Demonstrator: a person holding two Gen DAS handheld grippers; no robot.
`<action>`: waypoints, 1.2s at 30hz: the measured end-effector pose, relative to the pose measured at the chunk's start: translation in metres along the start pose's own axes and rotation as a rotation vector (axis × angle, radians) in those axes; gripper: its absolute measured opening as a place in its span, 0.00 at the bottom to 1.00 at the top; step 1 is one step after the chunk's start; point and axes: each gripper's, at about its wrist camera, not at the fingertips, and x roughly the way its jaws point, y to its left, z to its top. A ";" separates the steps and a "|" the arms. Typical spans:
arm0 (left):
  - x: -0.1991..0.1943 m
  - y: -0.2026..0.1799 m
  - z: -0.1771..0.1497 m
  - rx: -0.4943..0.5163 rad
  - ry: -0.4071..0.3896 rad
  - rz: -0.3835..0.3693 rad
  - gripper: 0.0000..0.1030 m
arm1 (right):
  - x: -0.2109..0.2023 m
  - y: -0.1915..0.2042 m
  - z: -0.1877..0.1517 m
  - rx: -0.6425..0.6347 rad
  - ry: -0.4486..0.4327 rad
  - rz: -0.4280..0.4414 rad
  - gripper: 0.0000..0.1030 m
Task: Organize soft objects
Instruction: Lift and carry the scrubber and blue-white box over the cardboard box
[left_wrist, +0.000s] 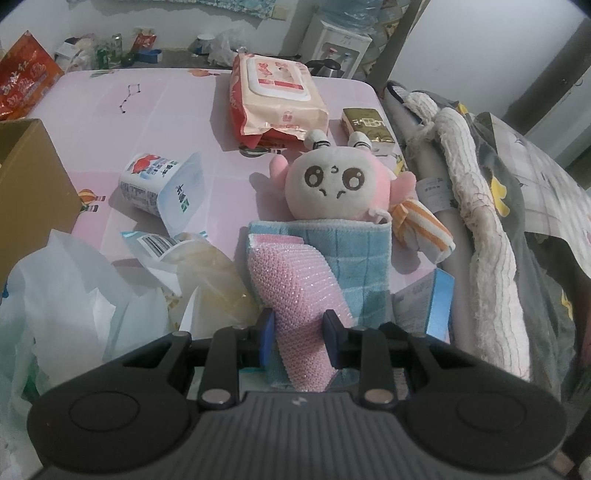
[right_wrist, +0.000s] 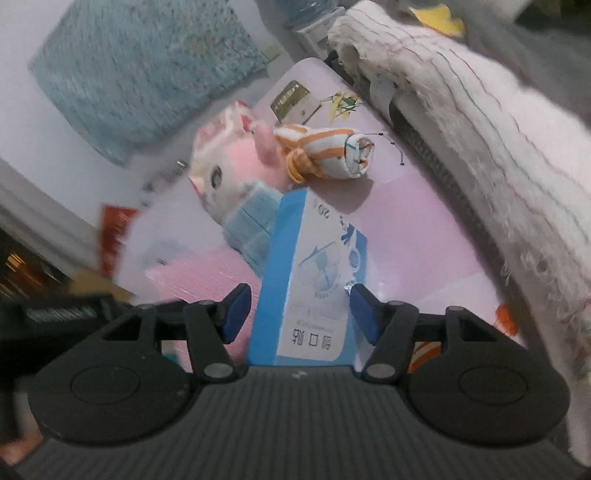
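My left gripper (left_wrist: 299, 334) is shut on a pink mesh sponge (left_wrist: 291, 284), which lies over a folded blue towel (left_wrist: 354, 254). A pink and white plush toy (left_wrist: 340, 184) rests at the towel's far end, with an orange-striped rolled sock (left_wrist: 421, 229) at its right. In the right wrist view my right gripper (right_wrist: 301, 314) is open around a blue and white box (right_wrist: 314, 280), its pads not touching it. Beyond it lie the plush toy (right_wrist: 229, 173), the blue towel (right_wrist: 251, 225), the sock (right_wrist: 325, 151) and the pink sponge (right_wrist: 207, 273). This view is blurred.
On the pink table (left_wrist: 147, 103) lie a wet-wipes pack (left_wrist: 273, 96), a tissue packet (left_wrist: 365, 125), a tipped cup (left_wrist: 162, 184), a plastic bag (left_wrist: 74, 288) and a cardboard box (left_wrist: 29, 177). A white blanket (left_wrist: 476, 221) hangs on the right. The blue box (left_wrist: 428, 306) sits near the towel.
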 end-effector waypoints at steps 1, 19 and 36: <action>0.000 0.000 0.000 0.000 0.000 0.000 0.28 | -0.002 -0.004 -0.002 0.010 -0.004 0.003 0.53; -0.081 -0.019 -0.026 0.049 -0.134 -0.118 0.26 | -0.117 -0.013 -0.018 0.051 -0.218 0.154 0.18; -0.247 0.148 -0.034 -0.117 -0.448 0.033 0.26 | -0.128 0.215 -0.034 -0.241 -0.071 0.505 0.18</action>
